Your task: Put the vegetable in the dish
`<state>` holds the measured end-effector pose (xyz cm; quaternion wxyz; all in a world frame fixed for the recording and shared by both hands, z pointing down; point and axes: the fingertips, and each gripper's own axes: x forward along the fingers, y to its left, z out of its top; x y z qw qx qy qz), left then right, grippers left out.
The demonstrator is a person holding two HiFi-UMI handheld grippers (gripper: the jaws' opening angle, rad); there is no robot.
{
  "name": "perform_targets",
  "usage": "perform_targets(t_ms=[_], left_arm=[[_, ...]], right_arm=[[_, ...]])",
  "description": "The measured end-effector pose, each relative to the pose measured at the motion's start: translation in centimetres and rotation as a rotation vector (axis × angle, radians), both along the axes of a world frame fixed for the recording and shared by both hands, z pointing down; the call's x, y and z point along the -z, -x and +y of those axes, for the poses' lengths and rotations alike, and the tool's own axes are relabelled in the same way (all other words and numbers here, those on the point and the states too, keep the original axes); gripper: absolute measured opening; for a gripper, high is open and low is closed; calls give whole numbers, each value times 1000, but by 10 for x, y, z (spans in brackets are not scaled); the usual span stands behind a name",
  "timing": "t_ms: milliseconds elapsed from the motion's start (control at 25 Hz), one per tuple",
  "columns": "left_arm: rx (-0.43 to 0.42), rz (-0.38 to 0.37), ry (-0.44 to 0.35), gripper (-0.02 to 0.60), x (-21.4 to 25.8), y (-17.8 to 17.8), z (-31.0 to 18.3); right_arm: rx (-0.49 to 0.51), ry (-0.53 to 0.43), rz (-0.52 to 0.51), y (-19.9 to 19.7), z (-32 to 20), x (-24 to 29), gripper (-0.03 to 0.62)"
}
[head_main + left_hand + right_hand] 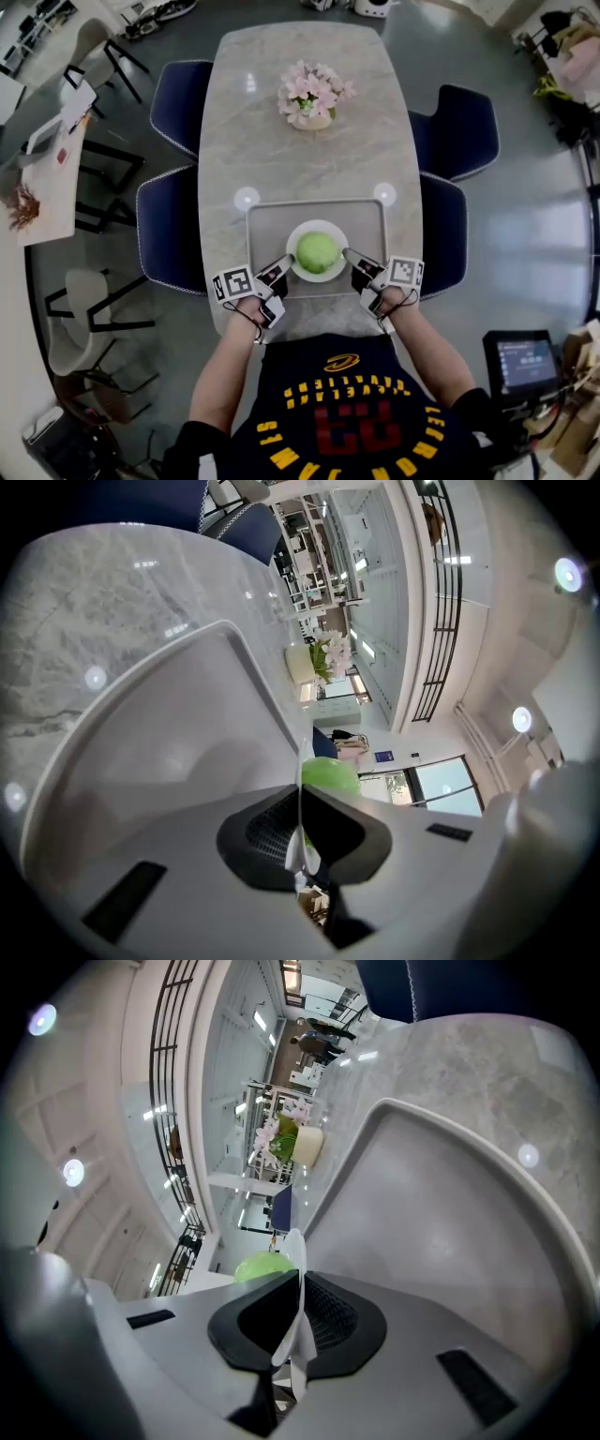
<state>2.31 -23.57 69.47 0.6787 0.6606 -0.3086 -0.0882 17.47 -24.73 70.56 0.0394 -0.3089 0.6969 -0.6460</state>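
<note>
In the middle of the white dish, near the person's edge of the table, sits the vegetable: a round, pale green ball, smooth-looking, which fills most of the bowl. As things lie, the placing looks done. The dish sits within the outline of a grey tray; whether it rests on the tray or is held just above it cannot be told.

The left gripper has its jaws closed on the thin rim at the dish's left side. The right gripper is clamped the same way on the rim at the opposite side. Each gripper view shows the white edge pinched between dark ribbed pads, with the green ball just beyond.

The vegetable is probably light and fairly firm, but its round shape would let it roll if the dish tilts. The dish looks stiff, glazed and slick, and likely breakable. A thin rim gives the pads little to bite on, so the two opposite holds seem the right places, with both sides kept level. A grip straight on the ball would need widely opened jaws around its middle.

Farther up the table stands a pot of pink flowers, well apart from the tray. Dark blue chairs line both long sides.
</note>
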Motion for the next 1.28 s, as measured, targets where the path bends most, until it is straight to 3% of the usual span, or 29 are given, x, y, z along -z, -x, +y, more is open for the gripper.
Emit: perform_targets(t_ms=[120, 360, 1280], left_arm=[[-19, 0, 5, 14, -12, -3, -3], [-46, -32, 20, 14, -28, -2, -6], [-93, -161, 63, 15, -54, -2, -5]], right_arm=[[-30, 98, 28, -4, 5, -19, 15], [4, 83, 19, 3, -1, -34, 15], [63, 105, 136, 6, 0, -51, 15]])
